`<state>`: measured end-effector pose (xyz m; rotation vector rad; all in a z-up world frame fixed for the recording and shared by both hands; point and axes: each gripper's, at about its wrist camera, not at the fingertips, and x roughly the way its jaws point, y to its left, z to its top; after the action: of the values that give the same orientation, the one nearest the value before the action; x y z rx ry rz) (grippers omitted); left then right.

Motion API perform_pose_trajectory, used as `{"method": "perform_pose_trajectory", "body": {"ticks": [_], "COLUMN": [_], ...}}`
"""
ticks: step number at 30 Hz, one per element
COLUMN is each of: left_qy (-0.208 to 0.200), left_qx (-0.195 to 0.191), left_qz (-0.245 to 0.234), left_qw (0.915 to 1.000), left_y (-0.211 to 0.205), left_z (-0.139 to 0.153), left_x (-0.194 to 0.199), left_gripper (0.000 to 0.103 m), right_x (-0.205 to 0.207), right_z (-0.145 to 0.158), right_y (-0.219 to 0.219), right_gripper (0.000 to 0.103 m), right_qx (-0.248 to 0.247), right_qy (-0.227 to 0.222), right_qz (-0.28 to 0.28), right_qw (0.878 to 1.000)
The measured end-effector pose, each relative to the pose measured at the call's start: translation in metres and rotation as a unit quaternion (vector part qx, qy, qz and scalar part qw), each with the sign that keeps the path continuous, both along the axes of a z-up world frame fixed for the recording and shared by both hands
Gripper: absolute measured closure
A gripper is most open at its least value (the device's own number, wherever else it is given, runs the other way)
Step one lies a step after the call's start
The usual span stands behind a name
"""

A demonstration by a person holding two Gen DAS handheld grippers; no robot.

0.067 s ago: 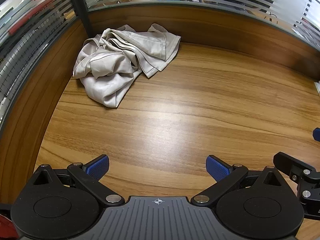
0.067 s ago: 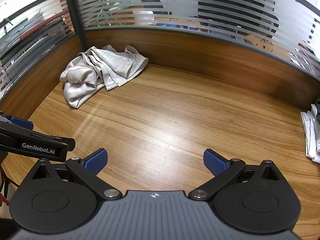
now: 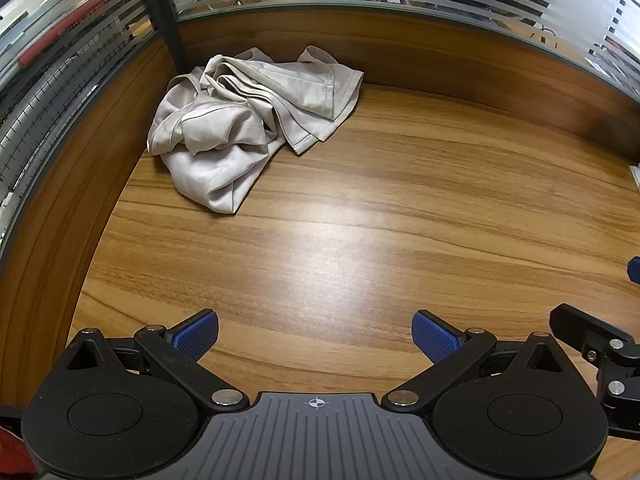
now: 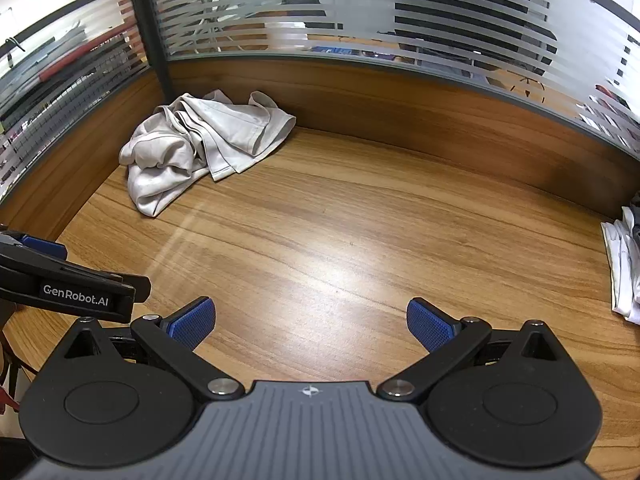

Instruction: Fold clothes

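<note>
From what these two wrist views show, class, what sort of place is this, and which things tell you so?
Probably an office cubicle. A wood-grain desk is walled by low partitions topped with striped frosted glass, and a dark corner post joins them. A crumpled beige garment lies in the corner.

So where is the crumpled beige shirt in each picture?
Left wrist view: the crumpled beige shirt lies upper left, in the desk's far corner.
Right wrist view: the shirt lies left of centre, in that same corner.
Shared landmark: the dark partition post stands right behind it.
</note>
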<state>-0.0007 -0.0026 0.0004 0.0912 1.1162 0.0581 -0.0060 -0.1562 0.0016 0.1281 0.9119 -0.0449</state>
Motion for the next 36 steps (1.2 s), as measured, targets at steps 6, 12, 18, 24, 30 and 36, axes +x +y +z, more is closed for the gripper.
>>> {"method": "perform_pose_trajectory", "body": {"ticks": [6,12,18,24,30,36], "left_qy": [0.009,0.006,0.006,0.005,0.006,0.007], "left_qx": [-0.02,-0.021,-0.022,-0.023,-0.022,-0.022], "left_qz": [0.005,0.006,0.009,0.01,0.011,0.011], "left_qw": [0.9997,0.9997,0.9997,0.9997,0.9997,0.9997], "left_y": [0.0033,0.0055,0.0049,0.005,0.0041,0.0037], "left_z": [0.0008,0.0005,-0.0016,-0.0011,-0.0006,-0.0003], "left_x": [0.0006,0.0007,-0.0014,-0.0024,-0.0015,-0.0015], "left_gripper": [0.0,0.0,0.0,0.0,0.0,0.0], "right_x": [0.0,-0.001,-0.0039,-0.0048,-0.0041,-0.0037], "right_z": [0.004,0.0088,0.0084,0.0106,0.0091,0.0082], "right_y": [-0.0017,-0.005,-0.0025,-0.0025,-0.0026,-0.0022], "right_gripper": [0.001,0.001,0.001,0.001,0.001,0.001], "right_qx": [0.002,0.003,0.003,0.003,0.004,0.004], "right_qy": [-0.001,-0.002,-0.004,-0.004,-0.004,-0.004], "right_qz": [0.003,0.006,0.003,0.002,0.0,0.0], "right_qw": [1.0,1.0,1.0,1.0,1.0,1.0]}}
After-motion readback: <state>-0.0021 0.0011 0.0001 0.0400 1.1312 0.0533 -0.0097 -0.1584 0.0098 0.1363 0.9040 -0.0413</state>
